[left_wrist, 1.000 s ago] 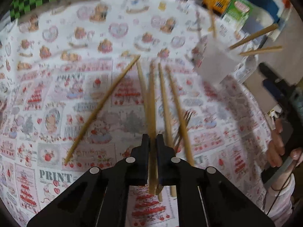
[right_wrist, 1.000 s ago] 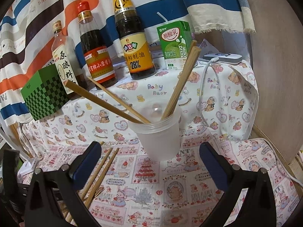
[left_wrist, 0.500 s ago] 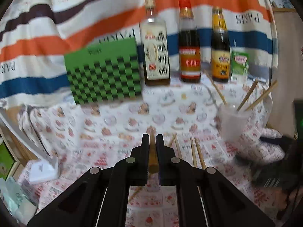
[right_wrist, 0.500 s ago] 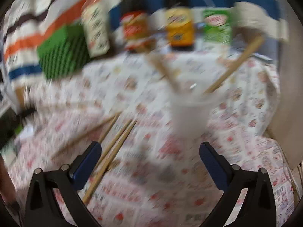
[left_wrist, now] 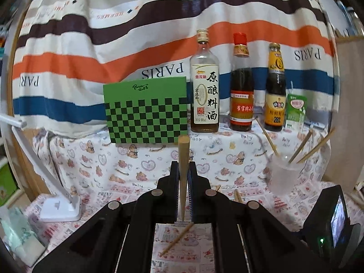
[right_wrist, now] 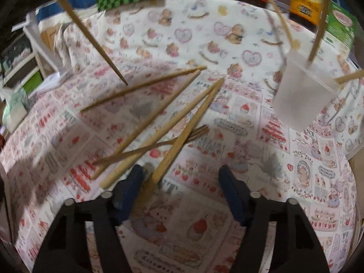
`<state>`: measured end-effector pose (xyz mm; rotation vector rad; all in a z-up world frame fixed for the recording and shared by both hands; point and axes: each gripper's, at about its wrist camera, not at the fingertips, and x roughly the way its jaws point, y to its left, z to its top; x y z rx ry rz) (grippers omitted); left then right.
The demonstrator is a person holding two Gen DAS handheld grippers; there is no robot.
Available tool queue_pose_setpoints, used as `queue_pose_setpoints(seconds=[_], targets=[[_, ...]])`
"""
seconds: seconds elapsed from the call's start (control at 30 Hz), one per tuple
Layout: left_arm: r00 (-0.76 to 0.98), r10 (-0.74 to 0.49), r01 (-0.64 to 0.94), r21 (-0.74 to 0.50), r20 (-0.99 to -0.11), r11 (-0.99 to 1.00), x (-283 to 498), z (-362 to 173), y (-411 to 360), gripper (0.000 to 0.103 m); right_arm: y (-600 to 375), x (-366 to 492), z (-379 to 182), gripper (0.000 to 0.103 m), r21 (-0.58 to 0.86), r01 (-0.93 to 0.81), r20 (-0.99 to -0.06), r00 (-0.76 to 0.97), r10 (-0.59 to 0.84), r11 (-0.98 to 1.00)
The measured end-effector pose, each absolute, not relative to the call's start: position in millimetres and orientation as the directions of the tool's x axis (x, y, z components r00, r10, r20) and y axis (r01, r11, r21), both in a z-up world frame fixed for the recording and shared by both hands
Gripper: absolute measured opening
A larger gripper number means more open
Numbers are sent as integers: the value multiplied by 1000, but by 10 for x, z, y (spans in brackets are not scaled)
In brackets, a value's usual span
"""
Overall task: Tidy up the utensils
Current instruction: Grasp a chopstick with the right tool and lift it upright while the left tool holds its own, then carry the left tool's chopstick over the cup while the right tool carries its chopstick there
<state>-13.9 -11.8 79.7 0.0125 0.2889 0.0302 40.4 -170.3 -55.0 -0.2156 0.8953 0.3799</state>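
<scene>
Left gripper [left_wrist: 183,179] pinches chopstick [left_wrist: 183,159] w/ "PARIS" cloth [left_wrist: 162,74] behind.

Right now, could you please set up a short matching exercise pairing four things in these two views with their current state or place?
Things:
1. left gripper
2. right gripper
3. plastic cup
4. fork

States:
A. lying on the tablecloth among loose chopsticks
B. open, above the tablecloth
C. shut on a chopstick
D. upright, holding several chopsticks

Pairs: 1-C, 2-B, 3-D, 4-A

chopstick [left_wrist: 183,159]: wooden, clamped upright | cup [right_wrist: 302,95]: translucent, holds chopsticks | fork [right_wrist: 182,140]: under loose chopsticks
</scene>
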Motion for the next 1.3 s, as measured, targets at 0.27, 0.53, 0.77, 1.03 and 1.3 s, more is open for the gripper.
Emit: queue_pose_setpoints(seconds=[0.27,0.53,0.77,1.03,1.3], targets=[[956,-13,-5,-60,-294,998,-125,805,-11,6,-1973,483,-480,7,0,-293,-769,612,187,956],[949,-67,20,-150,-309,988,-88,803,117,6,-2246,154,136,7,66,-254,-497,831,252,965],[949,-74,34,-132,-307,991,-95,798,64,6,-2481,-63,453,7,109,-217,-272,932,240,970],[936,-88,47,-126,-340,991,-36,761,35,6,-2609,-240,648,6,102,-202,-140,967,215,974],[907,-93,40,-136,-412,990,127,607,56,6,-2582,-163,589,7,91,-200,-180,960,214,975]])
